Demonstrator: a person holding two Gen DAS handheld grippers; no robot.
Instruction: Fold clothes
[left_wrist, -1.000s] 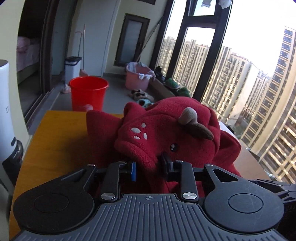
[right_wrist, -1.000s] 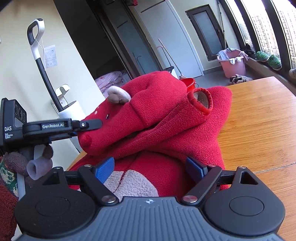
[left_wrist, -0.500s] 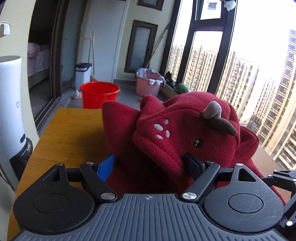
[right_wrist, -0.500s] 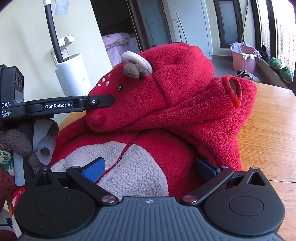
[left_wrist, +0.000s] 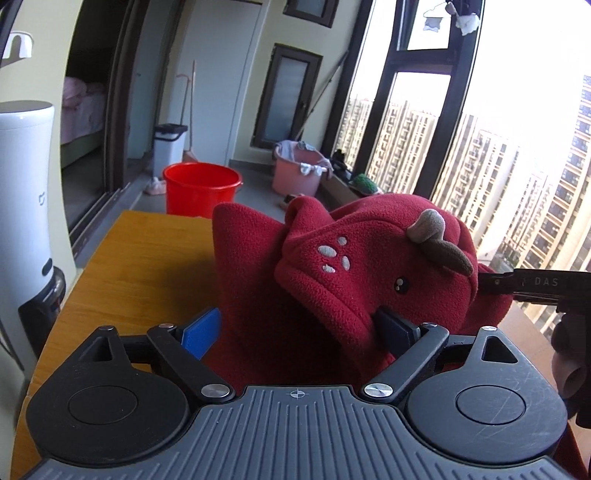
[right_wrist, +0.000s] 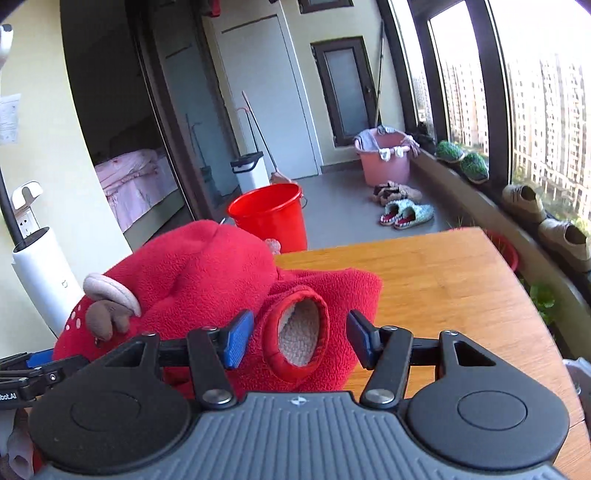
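Note:
A red fleece hooded garment (left_wrist: 332, 258) with small horns and a stitched face lies bunched on the wooden table (left_wrist: 140, 266). My left gripper (left_wrist: 299, 332) is open and its jaws are still opening. The hood's edge hangs between them and drapes onto the right pad (left_wrist: 397, 330), while the left pad (left_wrist: 201, 332) stands free. My right gripper (right_wrist: 299, 343) is closing, with the sleeve cuff (right_wrist: 297, 332) and its pale lining between the jaws and not visibly pinched. Each gripper shows at the edge of the other's view: the right gripper (left_wrist: 535, 288), the left gripper (right_wrist: 37, 369).
A red bucket (right_wrist: 269, 218) and a pink basin (right_wrist: 384, 158) stand on the floor beyond the table's far edge. A white cylindrical appliance (left_wrist: 22, 192) stands left of the table. Bare tabletop (right_wrist: 443, 280) lies right of the garment. Slippers (right_wrist: 404, 214) and shoes line the window side.
My left gripper let go of the hood and opened wide. My right gripper rose, swung from the garment's body to the sleeve cuff, and its jaws narrowed around it.

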